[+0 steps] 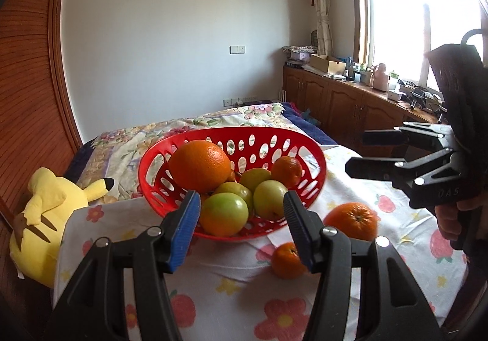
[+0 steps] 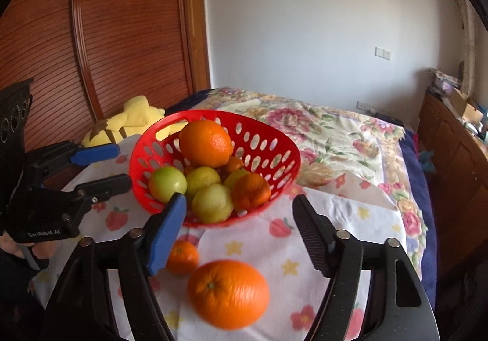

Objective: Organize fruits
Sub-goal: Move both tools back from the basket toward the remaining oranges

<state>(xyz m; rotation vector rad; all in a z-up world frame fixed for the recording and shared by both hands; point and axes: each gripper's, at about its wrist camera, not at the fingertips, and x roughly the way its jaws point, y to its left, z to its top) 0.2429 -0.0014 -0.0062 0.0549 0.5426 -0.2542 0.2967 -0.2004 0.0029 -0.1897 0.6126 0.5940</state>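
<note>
A red perforated basket (image 1: pixel 158 154) (image 2: pixel 274 139) sits on a fruit-print cloth and holds a large orange (image 1: pixel 199 165) (image 2: pixel 205 142), several green fruits (image 1: pixel 224 214) (image 2: pixel 167 183) and a small tangerine (image 1: pixel 286 171) (image 2: pixel 251 190). On the cloth in front lie a large orange (image 1: pixel 350 220) (image 2: pixel 228 293) and a small tangerine (image 1: pixel 286 260) (image 2: pixel 182 257). My left gripper (image 1: pixel 242 228) (image 2: pixel 100 165) is open and empty, just before the basket. My right gripper (image 2: pixel 241 234) (image 1: pixel 363 153) is open and empty, above the loose orange.
A yellow plush toy (image 1: pixel 42 215) (image 2: pixel 128 122) lies left of the basket by a wooden wardrobe (image 2: pixel 106 35). A floral quilt (image 2: pixel 335 133) covers the bed behind. Wooden cabinets (image 1: pixel 344 103) with clutter run under the window at right.
</note>
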